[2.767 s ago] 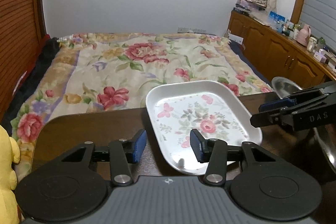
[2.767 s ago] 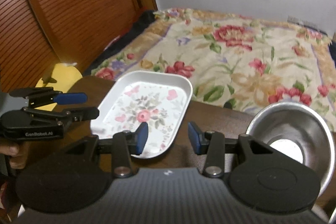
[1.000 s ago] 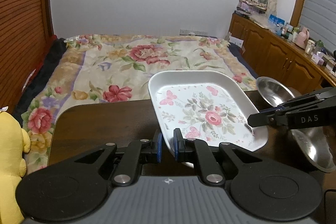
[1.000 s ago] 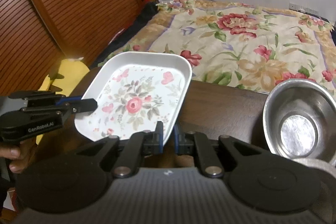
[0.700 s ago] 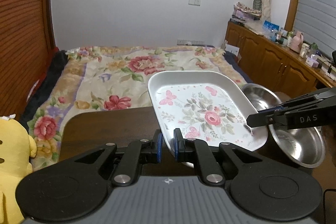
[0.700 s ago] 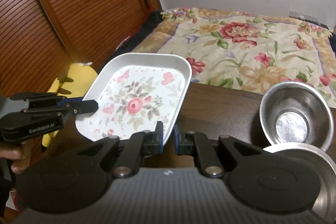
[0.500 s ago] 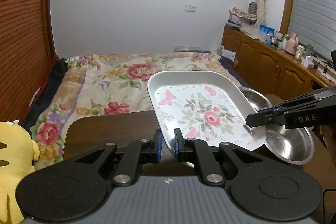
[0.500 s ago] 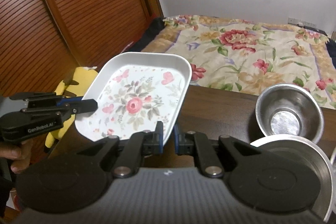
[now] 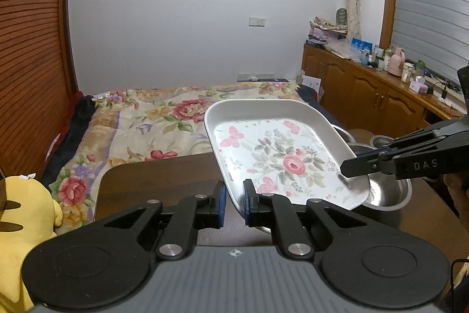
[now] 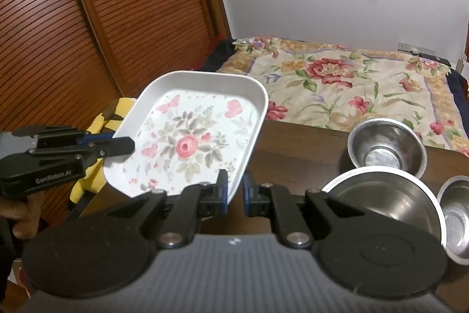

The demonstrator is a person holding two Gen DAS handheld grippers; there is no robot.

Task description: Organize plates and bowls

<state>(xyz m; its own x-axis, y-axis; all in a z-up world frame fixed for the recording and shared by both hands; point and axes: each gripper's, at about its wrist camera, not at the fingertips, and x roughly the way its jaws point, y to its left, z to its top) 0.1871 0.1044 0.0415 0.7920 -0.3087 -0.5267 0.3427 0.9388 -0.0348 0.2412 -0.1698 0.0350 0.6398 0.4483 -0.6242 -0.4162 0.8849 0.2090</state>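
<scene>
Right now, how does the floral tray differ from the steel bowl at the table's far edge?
The floral tray is white, shallow and rectangular; the steel bowl is bare metal, deep and round. The tray hangs tilted, clamped between the left gripper and right gripper; the bowl sits upright on the table. Both are empty.

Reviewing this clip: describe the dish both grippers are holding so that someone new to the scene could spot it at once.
Above the dark wooden table at the foot of the flowered bed, look between the two black grippers. The white rectangular tray with a pink rose and butterflies hangs there, pinched at its rim. The steel bowls beside it are round, plain and bare.
</scene>
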